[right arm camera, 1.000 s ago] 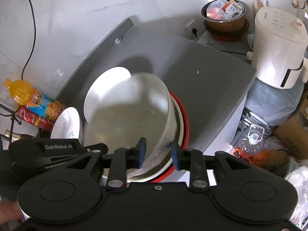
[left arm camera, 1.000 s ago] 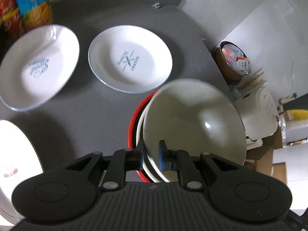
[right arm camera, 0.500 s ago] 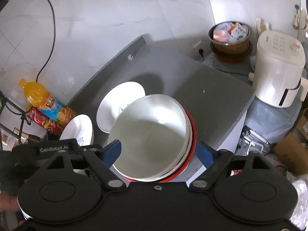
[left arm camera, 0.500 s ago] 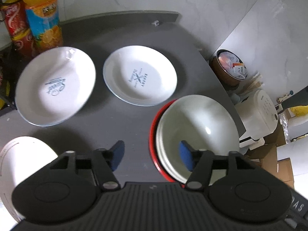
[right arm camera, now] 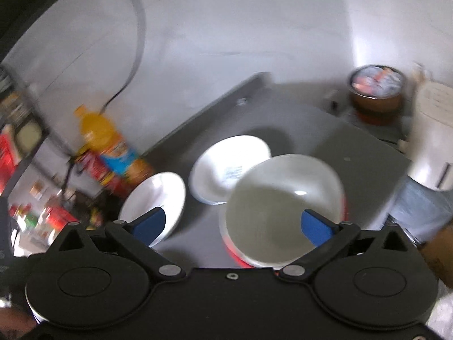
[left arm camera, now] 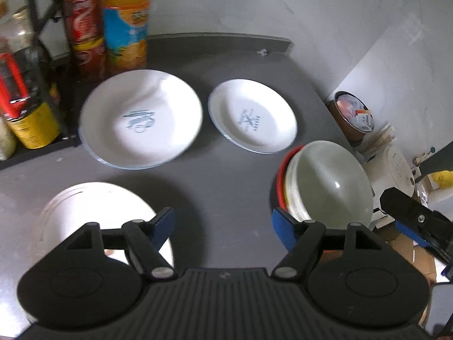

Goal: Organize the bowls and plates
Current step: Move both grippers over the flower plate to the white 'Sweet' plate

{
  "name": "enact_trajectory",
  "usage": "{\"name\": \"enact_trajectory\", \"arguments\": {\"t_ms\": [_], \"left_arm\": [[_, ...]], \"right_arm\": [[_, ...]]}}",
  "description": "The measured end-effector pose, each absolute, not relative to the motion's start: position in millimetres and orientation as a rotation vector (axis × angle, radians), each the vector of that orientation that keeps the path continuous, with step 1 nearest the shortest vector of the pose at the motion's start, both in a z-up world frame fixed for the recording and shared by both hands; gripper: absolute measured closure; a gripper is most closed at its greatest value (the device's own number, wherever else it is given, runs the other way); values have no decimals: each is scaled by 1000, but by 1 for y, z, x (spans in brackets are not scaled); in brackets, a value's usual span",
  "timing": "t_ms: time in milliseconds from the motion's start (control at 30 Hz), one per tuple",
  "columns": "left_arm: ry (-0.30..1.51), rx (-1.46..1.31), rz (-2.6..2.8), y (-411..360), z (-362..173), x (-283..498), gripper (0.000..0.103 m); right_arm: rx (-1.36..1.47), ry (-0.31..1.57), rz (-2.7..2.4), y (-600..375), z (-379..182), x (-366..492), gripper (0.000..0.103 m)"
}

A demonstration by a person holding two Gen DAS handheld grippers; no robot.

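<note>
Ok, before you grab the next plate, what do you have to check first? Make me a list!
1. Left gripper open and empty: ok.
2. Right gripper open and empty: ok.
3. Pale bowl sitting nested in the bowl stack with the red bowl at the bottom: ok.
4. Bowl stack safely away from the grey table edge: not ok, it sits near the right edge.
5. Two printed white plates lying flat, apart, nothing on them: ok.
6. Near white plate fully seen: cannot tell, glare.

walls: pale marble (left arm camera: 283,5) | counter: dark grey (left arm camera: 220,175) | shelf: black rack, left (left arm camera: 34,28)
</note>
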State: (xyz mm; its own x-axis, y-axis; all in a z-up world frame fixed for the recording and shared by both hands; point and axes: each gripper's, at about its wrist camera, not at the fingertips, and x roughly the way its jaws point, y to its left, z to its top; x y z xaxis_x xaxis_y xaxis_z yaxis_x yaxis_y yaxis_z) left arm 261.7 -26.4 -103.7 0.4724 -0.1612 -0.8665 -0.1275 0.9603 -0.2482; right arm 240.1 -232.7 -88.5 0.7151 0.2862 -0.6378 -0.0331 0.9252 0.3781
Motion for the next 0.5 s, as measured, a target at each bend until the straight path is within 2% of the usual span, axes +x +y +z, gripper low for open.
{"name": "enact_trajectory", "arguments": {"t_ms": [133, 500], "left_arm": [[1069, -309, 23, 3, -101, 244, 28], [1038, -399, 175, 89, -103, 187, 28]], "right_arm": [[291, 719, 199, -204, -83, 232, 0], [265, 761, 288, -150, -89, 221, 0]]}}
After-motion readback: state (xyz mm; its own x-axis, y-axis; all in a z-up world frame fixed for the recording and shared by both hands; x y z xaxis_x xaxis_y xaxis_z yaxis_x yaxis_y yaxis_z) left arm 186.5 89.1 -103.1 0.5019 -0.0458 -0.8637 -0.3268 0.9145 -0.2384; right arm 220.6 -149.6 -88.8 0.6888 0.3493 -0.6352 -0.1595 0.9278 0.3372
